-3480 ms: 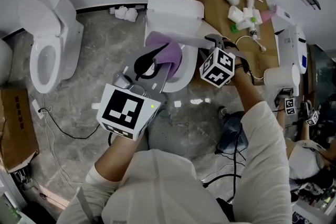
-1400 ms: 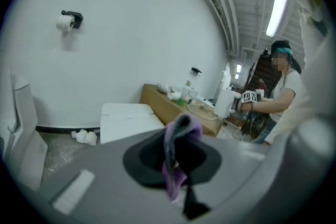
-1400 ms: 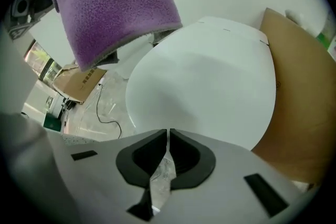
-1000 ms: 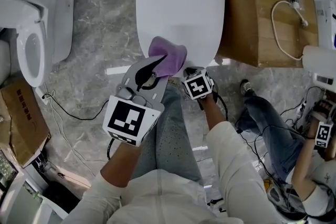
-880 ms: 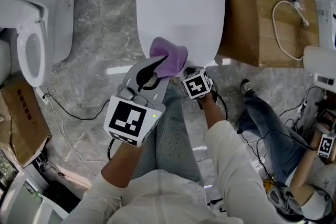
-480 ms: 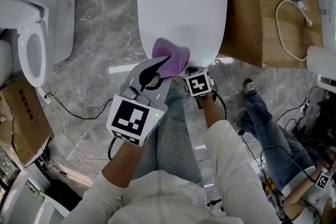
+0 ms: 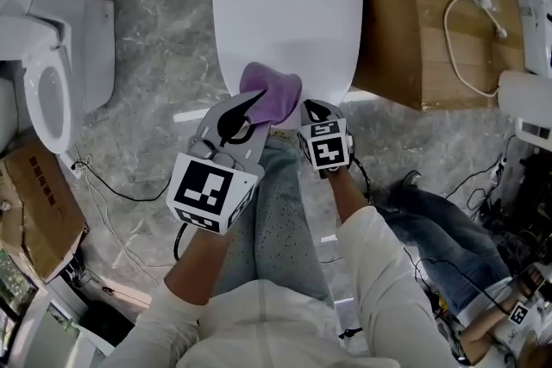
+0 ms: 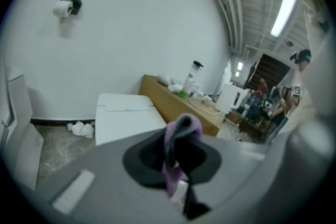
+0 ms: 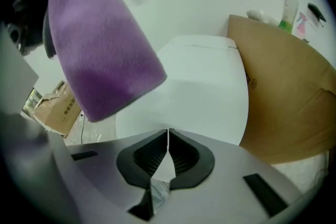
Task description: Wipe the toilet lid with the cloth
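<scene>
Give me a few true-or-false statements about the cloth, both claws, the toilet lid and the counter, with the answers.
The left claw is shut on the purple cloth. True.
The right claw holds a sponge. False: its jaws, which just closed a little further, meet on nothing.
The toilet lid is raised. False: it is down.
A green bottle stands on the brown counter. True.
</scene>
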Demonstrator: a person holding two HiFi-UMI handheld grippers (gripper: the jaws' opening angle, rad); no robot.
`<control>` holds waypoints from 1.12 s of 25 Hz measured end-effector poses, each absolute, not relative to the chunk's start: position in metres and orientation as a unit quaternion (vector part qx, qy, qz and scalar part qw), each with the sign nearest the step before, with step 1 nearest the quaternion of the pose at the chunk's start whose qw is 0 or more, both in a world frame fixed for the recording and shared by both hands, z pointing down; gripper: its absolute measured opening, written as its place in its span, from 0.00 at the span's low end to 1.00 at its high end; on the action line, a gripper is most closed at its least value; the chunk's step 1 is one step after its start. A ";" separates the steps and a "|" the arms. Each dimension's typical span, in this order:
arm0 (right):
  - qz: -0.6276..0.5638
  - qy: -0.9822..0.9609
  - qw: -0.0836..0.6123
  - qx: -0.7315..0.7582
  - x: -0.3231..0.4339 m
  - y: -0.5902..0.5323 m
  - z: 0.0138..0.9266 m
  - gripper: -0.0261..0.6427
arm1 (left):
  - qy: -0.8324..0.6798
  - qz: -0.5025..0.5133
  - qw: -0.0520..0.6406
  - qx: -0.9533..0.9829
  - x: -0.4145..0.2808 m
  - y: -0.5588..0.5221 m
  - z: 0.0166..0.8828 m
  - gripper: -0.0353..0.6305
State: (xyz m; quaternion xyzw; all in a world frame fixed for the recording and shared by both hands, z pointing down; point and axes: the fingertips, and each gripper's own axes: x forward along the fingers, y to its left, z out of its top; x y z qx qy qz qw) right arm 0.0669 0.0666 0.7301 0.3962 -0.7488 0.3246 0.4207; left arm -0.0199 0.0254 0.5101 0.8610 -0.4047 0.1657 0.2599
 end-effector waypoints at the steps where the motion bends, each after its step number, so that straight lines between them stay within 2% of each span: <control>1: 0.321 -0.754 0.404 0.406 0.066 0.058 0.721 0.07 | -0.406 0.166 0.260 0.860 -0.021 0.022 0.511 0.08; 16: 0.215 -0.820 0.235 0.476 0.053 -0.036 0.587 0.06 | -0.441 0.170 0.248 0.846 -0.026 -0.063 0.550 0.08; 22: 0.180 -0.836 0.186 0.484 0.057 -0.065 0.543 0.06 | -0.471 0.189 0.203 0.837 -0.038 -0.127 0.577 0.08; 28: 0.172 -0.836 0.165 0.495 0.070 -0.078 0.526 0.06 | -0.527 0.258 0.162 0.793 -0.069 -0.185 0.638 0.08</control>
